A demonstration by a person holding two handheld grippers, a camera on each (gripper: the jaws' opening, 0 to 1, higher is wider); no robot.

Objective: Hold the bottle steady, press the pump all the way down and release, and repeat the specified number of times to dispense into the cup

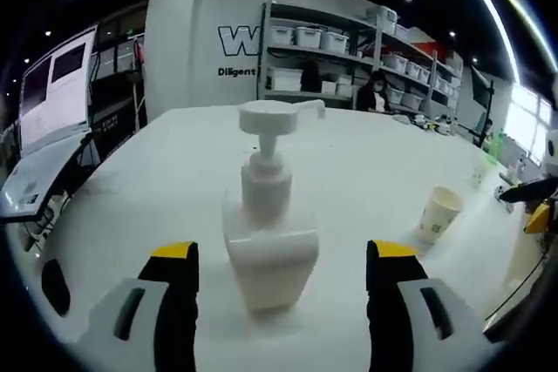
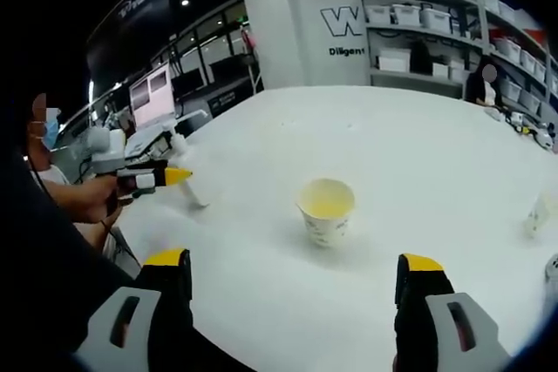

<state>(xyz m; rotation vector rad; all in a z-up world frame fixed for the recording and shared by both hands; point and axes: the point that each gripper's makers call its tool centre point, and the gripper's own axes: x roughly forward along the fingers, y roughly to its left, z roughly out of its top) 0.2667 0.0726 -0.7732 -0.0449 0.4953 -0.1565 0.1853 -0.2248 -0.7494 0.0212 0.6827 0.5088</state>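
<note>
1. Standing upright on the white surface [image 1: 375,163], the white pump bottle [image 1: 267,241] sits between the spread jaws of the left claw [image 1: 283,272], which touch neither side of it.
2. The pump head [image 1: 277,116] is raised, its spout pointing toward the view's right.
3. A paper cup [image 1: 439,213] stands well apart on the right.
4. In the right gripper view, the right claw [image 2: 296,278] is open, the cup [image 2: 327,209] ahead of it, not touched.
5. The left claw [image 2: 170,177] enters from the left, held by a hand [image 2: 87,200].

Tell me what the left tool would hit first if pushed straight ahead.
Likely the white pump bottle, standing upright between the open left tool's jaws, still untouched; exact depth is uncertain.
</note>
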